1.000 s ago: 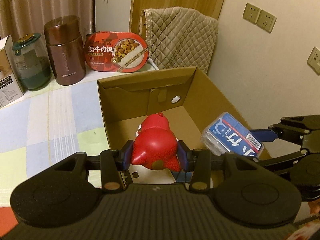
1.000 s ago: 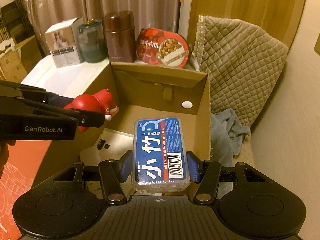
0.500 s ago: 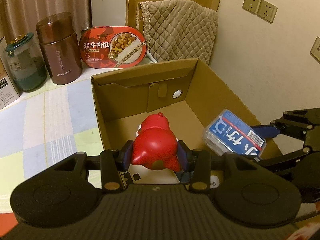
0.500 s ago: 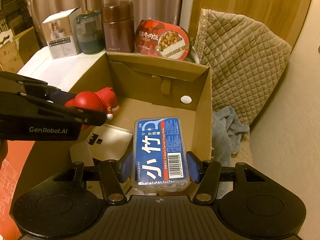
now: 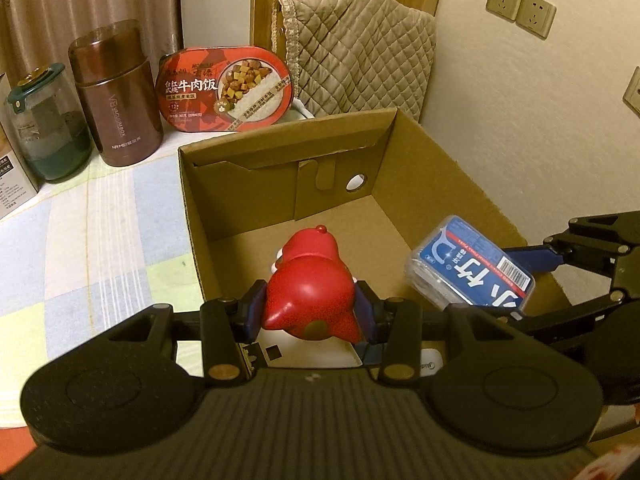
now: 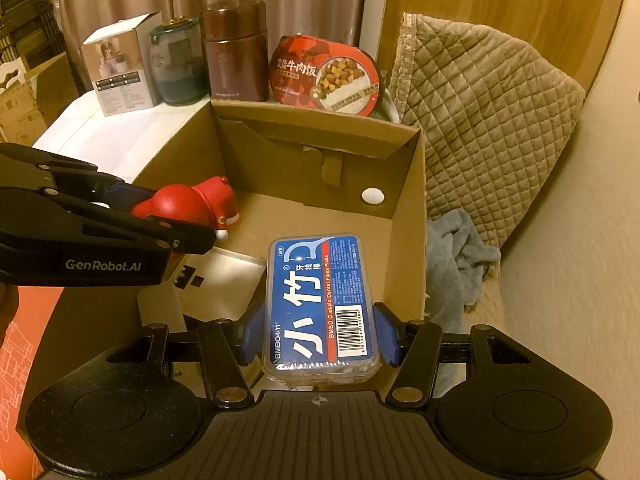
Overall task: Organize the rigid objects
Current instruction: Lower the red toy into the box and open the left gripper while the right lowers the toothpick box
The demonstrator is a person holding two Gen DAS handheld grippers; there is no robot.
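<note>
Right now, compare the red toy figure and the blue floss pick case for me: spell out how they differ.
The rounded, glossy red toy figure is opaque; the flat rectangular blue-labelled clear plastic floss pick case is see-through at its rim and carries print and a barcode. The figure sits in the left tongs, the case in the right tongs. Both are clamped between blue pads above the open cardboard box.
</note>
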